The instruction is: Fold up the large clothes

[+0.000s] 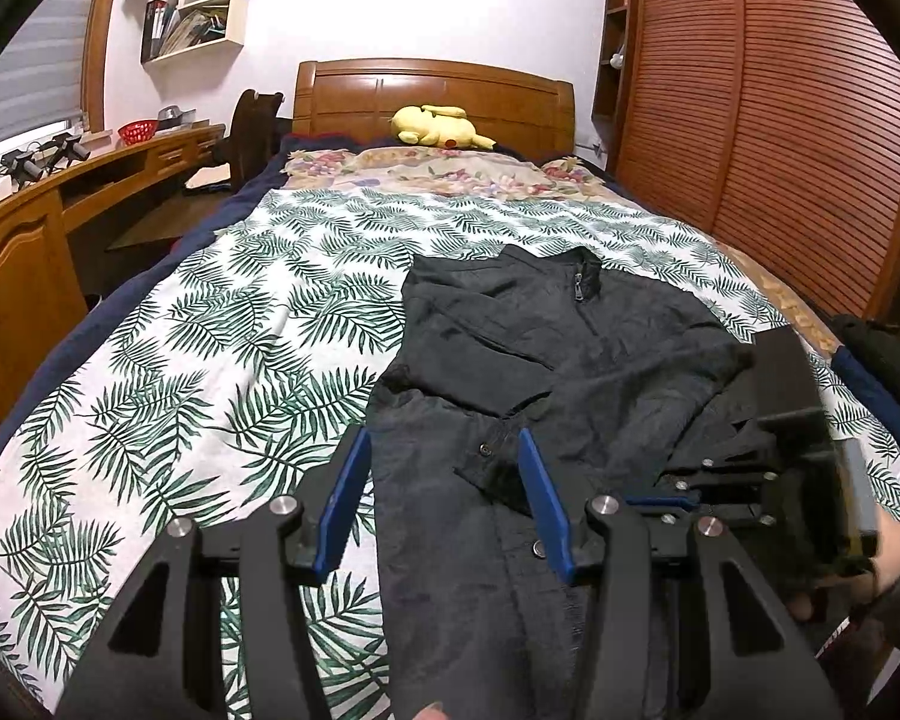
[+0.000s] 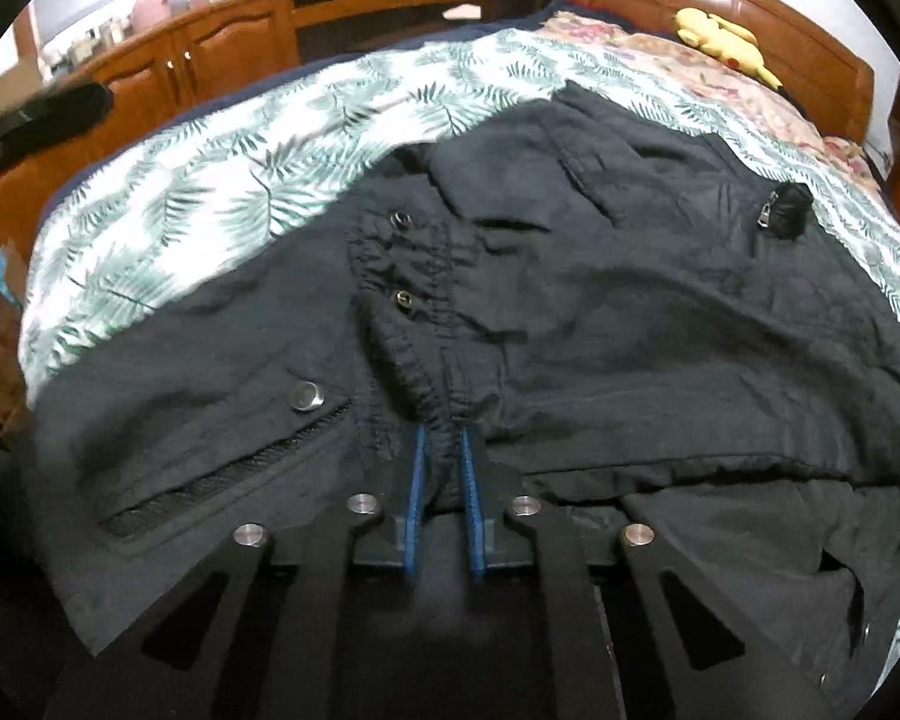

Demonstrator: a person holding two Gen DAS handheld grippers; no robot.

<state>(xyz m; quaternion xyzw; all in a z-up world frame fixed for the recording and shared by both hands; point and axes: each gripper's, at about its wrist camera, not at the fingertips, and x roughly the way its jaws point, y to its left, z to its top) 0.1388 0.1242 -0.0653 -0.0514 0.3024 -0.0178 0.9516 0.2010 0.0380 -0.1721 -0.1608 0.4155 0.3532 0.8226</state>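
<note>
Metal pocket snap (image 2: 305, 396), right-wrist view only

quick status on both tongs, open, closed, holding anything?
Left tongs: open above the dark quilted fabric jacket, holding nothing.
Right tongs: closed on a gathered fold of that jacket.

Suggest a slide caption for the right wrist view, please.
Right gripper pinches the black jacket on the leaf-print bed.

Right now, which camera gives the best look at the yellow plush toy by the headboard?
The left wrist view: the yellow plush toy lies near the middle of the picture, whole, against the wooden headboard. In the right wrist view the yellow plush toy sits near the upper right edge, stretched by the lens.
</note>
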